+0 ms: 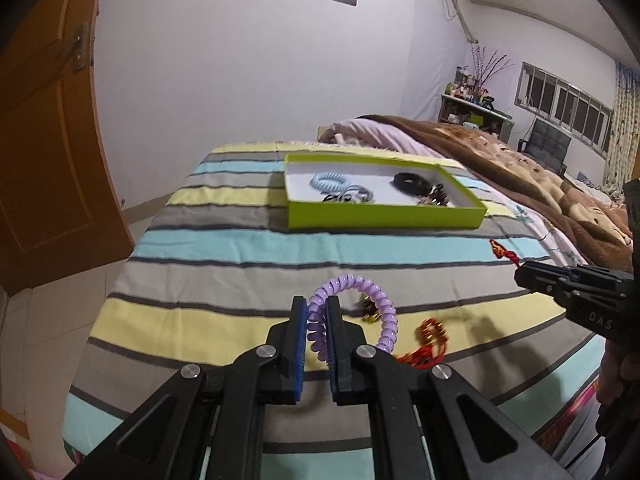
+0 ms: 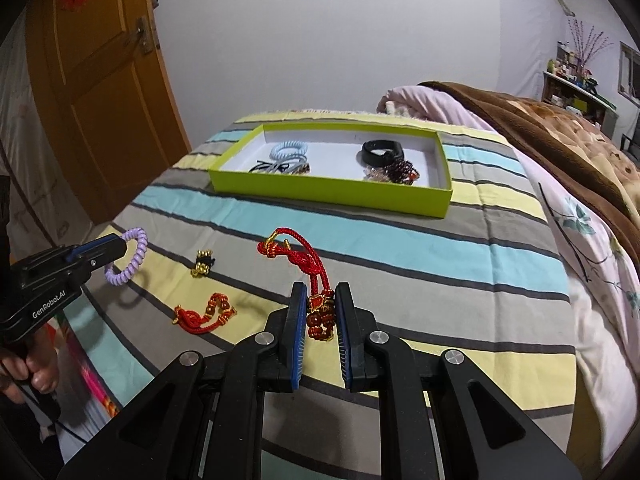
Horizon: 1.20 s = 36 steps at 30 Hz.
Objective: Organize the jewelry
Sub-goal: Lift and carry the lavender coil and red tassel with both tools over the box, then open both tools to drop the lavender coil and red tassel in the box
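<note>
The light, springy purple coil bracelet (image 1: 352,308) was pinched by the left gripper (image 1: 316,320) at the frame's lower centre, while the limp red cord bracelet (image 2: 304,268), best taken at its beads, was clamped by the right gripper (image 2: 322,312).

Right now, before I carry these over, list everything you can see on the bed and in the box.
Box: one, lime green, far end of the striped cloth.
Coil ties: one pale blue in the box's left part; one lilac in the left gripper.
Black band: one, box's right part.
Dark bead bracelets: count unclear, box's right part.
Red cord bracelets: one loose on the cloth; one in the right gripper.
Gold-black charm: one, on the cloth.
Left gripper: shut on lilac coil.
Right gripper: shut on red bracelet.
</note>
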Available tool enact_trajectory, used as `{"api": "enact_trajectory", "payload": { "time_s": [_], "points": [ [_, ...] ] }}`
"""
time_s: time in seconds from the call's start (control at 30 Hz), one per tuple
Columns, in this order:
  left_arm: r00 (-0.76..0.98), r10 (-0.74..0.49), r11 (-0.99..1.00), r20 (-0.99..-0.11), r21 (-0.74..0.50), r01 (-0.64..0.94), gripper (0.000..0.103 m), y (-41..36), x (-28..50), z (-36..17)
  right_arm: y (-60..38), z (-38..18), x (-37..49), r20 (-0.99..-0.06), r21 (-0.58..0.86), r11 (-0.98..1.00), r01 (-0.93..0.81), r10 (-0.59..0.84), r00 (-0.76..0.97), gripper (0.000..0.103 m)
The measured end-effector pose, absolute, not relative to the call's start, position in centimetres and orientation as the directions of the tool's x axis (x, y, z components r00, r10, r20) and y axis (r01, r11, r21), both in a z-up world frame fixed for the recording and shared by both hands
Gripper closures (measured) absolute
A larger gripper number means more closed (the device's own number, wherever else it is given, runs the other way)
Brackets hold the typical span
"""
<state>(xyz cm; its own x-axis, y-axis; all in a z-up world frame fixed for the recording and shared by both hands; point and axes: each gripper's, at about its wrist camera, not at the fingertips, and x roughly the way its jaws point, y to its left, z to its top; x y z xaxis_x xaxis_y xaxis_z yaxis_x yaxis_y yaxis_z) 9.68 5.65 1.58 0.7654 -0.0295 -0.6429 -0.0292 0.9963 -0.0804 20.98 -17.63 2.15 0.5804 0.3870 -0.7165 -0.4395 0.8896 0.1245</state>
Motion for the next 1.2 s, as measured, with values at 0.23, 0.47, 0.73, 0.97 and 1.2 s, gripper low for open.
{"api": "enact_trajectory", "payload": {
  "time_s": [0.23, 0.47, 0.73, 0.97, 1.2],
  "points": [
    [0.787, -0.051, 0.998, -0.614, -0.068, 0.012, 0.094, 3.9, 10.8, 3.3, -18.0, 3.2, 21.2, -0.696, 0.124, 0.893, -0.433, 0.390, 0.603, 0.089],
    [0.794, -0.066, 0.997, -0.604, -0.064, 0.034, 0.094, 3.2, 12.5, 4.1, -18.0, 4.3, 22.7, -0.680, 0.112, 0.896, -0.430, 0.385, 0.624, 0.089],
    [0.791, -0.063, 0.998, -0.609, -0.059, 0.035, 0.094, 3.3, 16.1, 4.3, -17.3, 4.7, 25.7, -0.673, 0.107, 0.893, -0.438, 0.389, 0.629, 0.089],
    [0.784, -0.046, 0.999, -0.620, -0.045, 0.023, 0.094, 3.9, 20.6, 4.1, -16.4, 4.1, 29.2, -0.687, 0.105, 0.894, -0.436, 0.382, 0.618, 0.088],
    [0.774, -0.009, 1.000, -0.633, -0.016, -0.002, 0.094, 4.4, 25.1, 3.5, -15.1, 3.0, 33.3, -0.709, 0.105, 0.895, -0.434, 0.374, 0.598, 0.088]
  ]
}}
